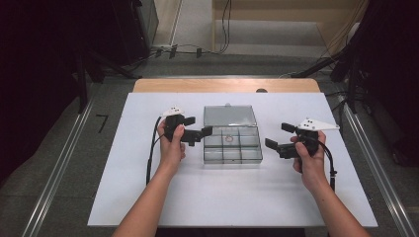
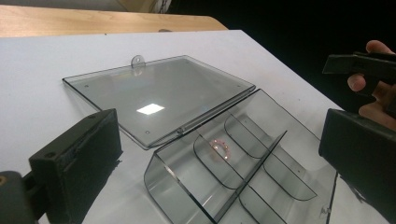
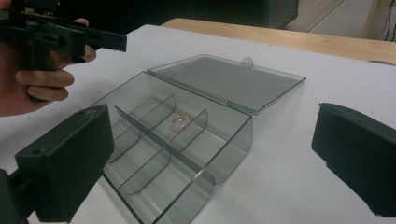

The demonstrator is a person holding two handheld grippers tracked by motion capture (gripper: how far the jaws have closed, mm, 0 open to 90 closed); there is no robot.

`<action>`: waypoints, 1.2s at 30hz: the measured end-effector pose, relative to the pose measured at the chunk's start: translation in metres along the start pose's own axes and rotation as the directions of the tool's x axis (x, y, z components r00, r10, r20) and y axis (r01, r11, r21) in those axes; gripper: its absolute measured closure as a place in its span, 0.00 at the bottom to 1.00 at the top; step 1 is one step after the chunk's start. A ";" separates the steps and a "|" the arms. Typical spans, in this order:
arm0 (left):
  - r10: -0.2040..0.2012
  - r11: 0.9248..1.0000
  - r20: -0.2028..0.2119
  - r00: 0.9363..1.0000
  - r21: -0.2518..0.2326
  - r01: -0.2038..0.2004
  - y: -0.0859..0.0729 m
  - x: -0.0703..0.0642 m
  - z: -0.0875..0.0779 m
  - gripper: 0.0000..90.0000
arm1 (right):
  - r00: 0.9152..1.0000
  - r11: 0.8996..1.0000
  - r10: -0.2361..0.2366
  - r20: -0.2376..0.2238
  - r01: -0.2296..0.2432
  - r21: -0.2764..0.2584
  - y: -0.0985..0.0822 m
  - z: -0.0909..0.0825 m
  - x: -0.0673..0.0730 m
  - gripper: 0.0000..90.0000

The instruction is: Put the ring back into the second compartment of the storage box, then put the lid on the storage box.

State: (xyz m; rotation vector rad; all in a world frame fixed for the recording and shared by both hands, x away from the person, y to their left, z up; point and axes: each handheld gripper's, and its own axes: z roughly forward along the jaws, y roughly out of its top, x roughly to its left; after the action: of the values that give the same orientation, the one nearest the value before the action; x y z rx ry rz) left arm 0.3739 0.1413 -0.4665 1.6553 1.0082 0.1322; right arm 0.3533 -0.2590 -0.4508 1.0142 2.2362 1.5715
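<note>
On a white table [image 1: 227,197], a clear smoke-tinted compartment box [image 1: 232,143] lies open near the middle, its long axis running left to right across the person's view. Its flat lid [image 1: 230,115] is folded back on the far side, lying on the tabletop with a small hanging tab pointing away from the person; the hinge runs along the box's far long edge. Dividers split the tray into two rows of compartments.

Both forearms come in from the near edge, angled slightly inward, each hand wrapped around a gripper handle and held above the table at about the level of the box. The left gripper [image 1: 200,129] sits just beside the box's left end, its jaws pointing right toward the far-left corner of the tray; in the left gripper view the jaws stand wide apart with the tray and lid between them, gripping nothing. The right gripper [image 1: 278,136] is near the box's right end but clear of it, jaws pointing left; in the right gripper view they too are spread wide and empty, the box lying between and beyond them.

A small pinkish ring [image 1: 229,138] rests on the floor of the middle compartment of the far row, the one nearest the hinge. It is also visible in the left gripper view [image 2: 220,149] and right gripper view [image 3: 180,122].
</note>
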 end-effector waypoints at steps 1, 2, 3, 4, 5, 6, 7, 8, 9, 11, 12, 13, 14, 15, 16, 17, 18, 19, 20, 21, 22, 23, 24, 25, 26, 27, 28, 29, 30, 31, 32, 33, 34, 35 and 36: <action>0.001 1.000 -0.003 1.000 0.004 -0.001 0.000 0.000 0.001 0.00 | 1.000 1.000 0.002 0.002 -0.002 0.004 0.001 0.002 -0.001 0.00; 0.003 1.000 -0.003 1.000 0.008 -0.002 0.000 0.001 0.002 0.00 | 1.000 1.000 0.000 0.001 0.000 0.003 0.002 0.004 -0.001 0.00; 0.007 1.000 -0.005 1.000 0.013 -0.006 0.001 0.001 0.003 0.00 | 1.000 1.000 0.002 0.001 -0.002 0.006 0.004 0.006 -0.002 0.00; 0.005 1.000 -0.004 1.000 0.020 -0.005 0.001 0.001 0.004 0.00 | 1.000 1.000 0.003 0.000 -0.003 0.011 0.005 0.008 -0.002 0.00; 0.007 1.000 -0.006 1.000 0.025 -0.007 0.001 0.001 0.005 0.00 | 1.000 1.000 0.003 0.005 -0.003 0.009 0.006 0.010 -0.002 0.00; 0.009 1.000 -0.008 1.000 0.030 -0.009 0.002 0.001 0.006 0.00 | 1.000 1.000 0.009 0.005 -0.009 0.013 0.008 0.012 -0.003 0.00; 0.008 0.999 -0.010 1.000 0.033 -0.008 0.002 0.002 0.007 0.00 | 1.000 1.000 0.008 0.000 -0.008 0.016 0.009 0.014 -0.004 0.00; 0.011 0.999 -0.010 1.000 0.038 -0.010 0.003 0.002 0.009 0.00 | 1.000 1.000 0.008 0.003 -0.008 0.018 0.010 0.016 -0.004 0.00; 0.008 0.999 -0.012 1.000 0.037 -0.008 0.003 0.002 0.009 0.00 | 1.000 1.000 0.004 0.005 -0.004 0.021 0.011 0.018 -0.004 0.00; 0.007 0.999 -0.014 1.000 0.041 -0.007 0.004 0.004 0.010 0.00 | 1.000 1.000 -0.003 0.001 0.003 0.026 0.014 0.022 -0.004 0.00; 0.005 0.999 -0.017 1.000 0.042 -0.004 0.005 0.005 0.011 0.00 | 1.000 1.000 -0.002 0.002 0.002 0.025 0.014 0.023 -0.003 0.00; 0.004 0.999 -0.018 1.000 0.042 -0.003 0.005 0.006 0.012 0.00 | 1.000 1.000 0.000 0.001 0.000 0.028 0.015 0.025 -0.004 0.00; 0.000 0.999 -0.018 1.000 0.042 0.001 0.005 0.007 0.013 0.00 | 1.000 1.000 0.000 -0.003 0.000 0.031 0.016 0.026 -0.004 0.00; -0.004 0.999 -0.022 1.000 0.046 0.005 0.006 0.007 0.014 0.00 | 1.000 0.999 0.000 0.001 0.000 0.037 0.016 0.027 -0.005 0.00; -0.002 0.999 -0.022 1.000 0.048 0.003 0.006 0.008 0.015 0.00 | 1.000 0.999 0.004 0.001 -0.004 0.039 0.017 0.029 -0.006 0.00; -0.004 0.999 -0.025 1.000 0.049 0.005 0.006 0.009 0.016 0.00 | 1.000 0.999 0.007 -0.001 -0.007 0.039 0.017 0.031 -0.007 0.00; 0.001 0.998 -0.026 1.000 0.055 0.000 0.007 0.010 0.017 0.00 | 1.000 0.999 0.010 -0.002 -0.010 0.037 0.018 0.032 -0.008 0.00; 0.001 0.998 -0.032 0.999 0.057 0.001 0.007 0.010 0.018 0.00 | 1.000 0.999 0.019 -0.006 -0.019 0.035 0.019 0.033 -0.010 0.00; 0.000 0.998 -0.035 0.999 0.058 0.003 0.007 0.010 0.019 0.00 | 1.000 0.999 0.022 -0.006 -0.022 0.035 0.020 0.035 -0.011 0.00; -0.002 0.998 -0.036 0.999 0.059 0.004 0.007 0.011 0.020 0.00 | 1.000 0.999 0.022 -0.004 -0.022 0.038 0.021 0.036 -0.013 0.00; -0.007 0.998 -0.038 0.999 0.060 0.010 0.008 0.012 0.021 0.00 | 1.000 0.999 0.026 0.000 -0.026 0.039 0.021 0.038 -0.014 0.00; -0.011 0.998 -0.042 0.999 0.061 0.013 0.008 0.013 0.021 0.00 | 1.000 0.999 0.031 0.002 -0.031 0.044 0.022 0.040 -0.016 0.00; -0.011 0.998 -0.042 0.999 0.062 0.014 0.009 0.014 0.022 0.00 | 0.999 0.998 0.034 0.000 -0.034 0.049 0.022 0.043 -0.018 0.00; -0.014 0.998 -0.041 0.999 0.064 0.017 0.010 0.014 0.022 0.00 | 0.999 0.998 0.035 0.008 -0.035 0.053 0.023 0.044 -0.019 0.00; -0.012 0.998 -0.042 0.999 0.065 0.015 0.011 0.015 0.023 0.00 | 0.999 0.998 0.036 0.008 -0.036 0.054 0.023 0.046 -0.020 0.00; -0.013 0.997 -0.043 0.999 0.070 0.016 0.012 0.015 0.024 0.00 | 0.999 0.998 0.041 0.010 -0.042 0.054 0.024 0.047 -0.021 0.00; -0.014 0.997 -0.047 0.999 0.073 0.018 0.013 0.016 0.025 0.00 | 0.999 0.998 0.041 0.009 -0.042 0.056 0.025 0.049 -0.022 0.00; -0.018 0.997 -0.048 0.999 0.075 0.021 0.013 0.016 0.026 0.00 | 0.999 0.997 0.044 0.011 -0.044 0.061 0.026 0.051 -0.023 0.00; -0.019 0.996 -0.051 0.999 0.081 0.023 0.013 0.018 0.028 0.01 | 0.999 0.997 0.045 0.015 -0.045 0.060 0.026 0.053 -0.024 0.00; -0.025 0.996 -0.051 0.998 0.081 0.029 0.014 0.018 0.029 0.01 | 0.999 0.997 0.048 0.019 -0.049 0.063 0.026 0.055 -0.025 0.00; -0.036 0.996 -0.057 0.998 0.083 0.040 0.014 0.020 0.030 0.01 | 0.998 0.997 0.052 0.019 -0.053 0.064 0.026 0.056 -0.026 0.00; -0.048 0.996 -0.058 0.997 0.077 0.052 0.014 0.021 0.031 0.02 | 0.998 0.995 0.063 0.016 -0.064 0.073 0.026 0.059 -0.027 0.00; -0.059 0.995 -0.056 0.997 0.077 0.063 0.015 0.023 0.032 0.03 | 0.998 0.995 0.064 0.019 -0.065 0.072 0.026 0.060 -0.028 0.00; -0.065 0.995 -0.055 0.996 0.076 0.069 0.015 0.024 0.033 0.04 | 0.998 0.995 0.066 0.021 -0.067 0.073 0.026 0.063 -0.029 0.00; -0.077 0.994 -0.056 0.995 0.070 0.081 0.015 0.026 0.034 0.04 | 0.998 0.995 0.066 0.021 -0.068 0.075 0.026 0.064 -0.029 0.00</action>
State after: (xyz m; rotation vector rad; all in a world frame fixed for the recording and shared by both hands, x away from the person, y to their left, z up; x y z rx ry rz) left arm 0.4172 0.1333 -0.4760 1.6824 1.1293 0.0888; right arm 0.4199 -0.2259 -0.4587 1.1308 2.2874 1.5073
